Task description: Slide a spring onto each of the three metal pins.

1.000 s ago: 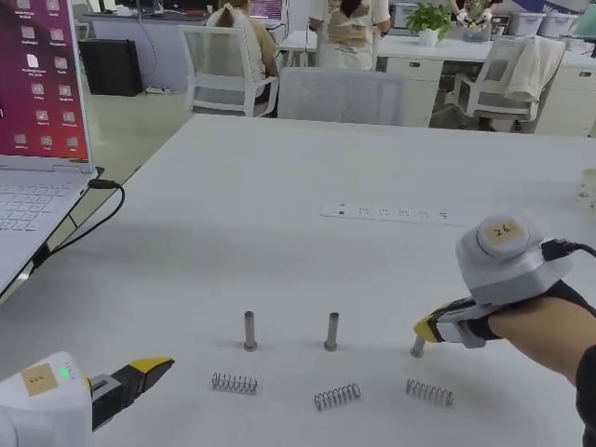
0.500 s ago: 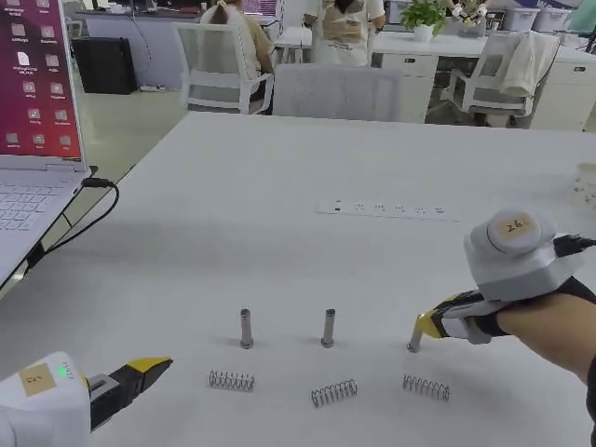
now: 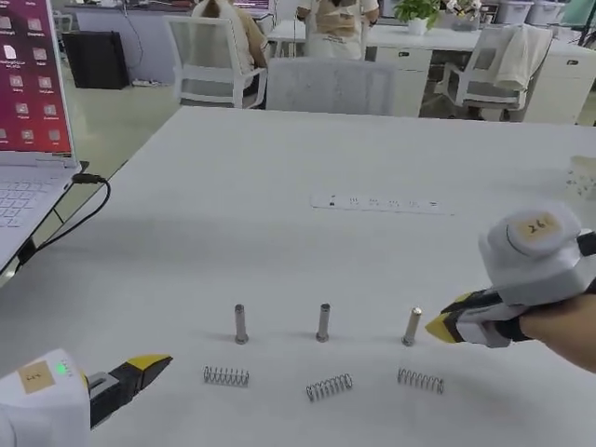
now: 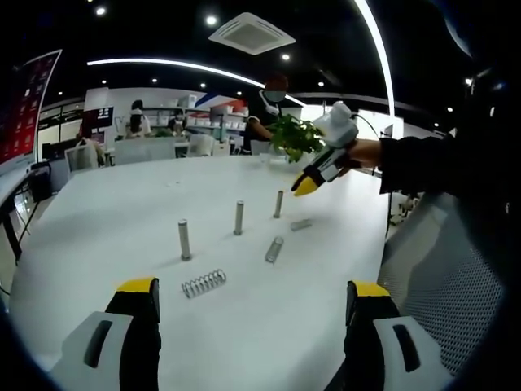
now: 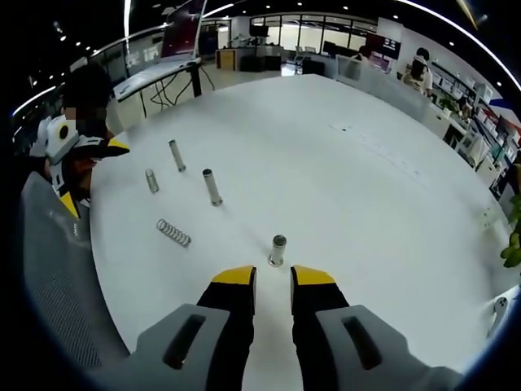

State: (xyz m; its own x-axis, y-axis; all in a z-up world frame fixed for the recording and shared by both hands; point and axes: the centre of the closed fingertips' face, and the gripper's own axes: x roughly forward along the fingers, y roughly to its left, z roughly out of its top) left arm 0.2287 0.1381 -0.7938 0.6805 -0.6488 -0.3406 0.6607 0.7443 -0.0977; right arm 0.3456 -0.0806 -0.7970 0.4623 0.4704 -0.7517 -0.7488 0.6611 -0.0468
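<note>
Three short metal pins stand upright in a row on the white table: left pin, middle pin, right pin. In front of each lies a loose spring: left spring, middle spring, right spring. My right gripper hovers just right of the right pin without touching it. In the right gripper view that pin stands just beyond the narrowly open, empty jaws of the right gripper. My left gripper is wide open and empty, low at the near left, short of the left spring.
An open laptop with a cable sits at the table's left edge. A white power strip lies across the middle of the table. Chairs, desks and seated people are beyond the far edge.
My right gripper has drawn back to the right, away from the right pin, which now stands free. The left gripper has stayed put. The head camera has tilted slightly.
</note>
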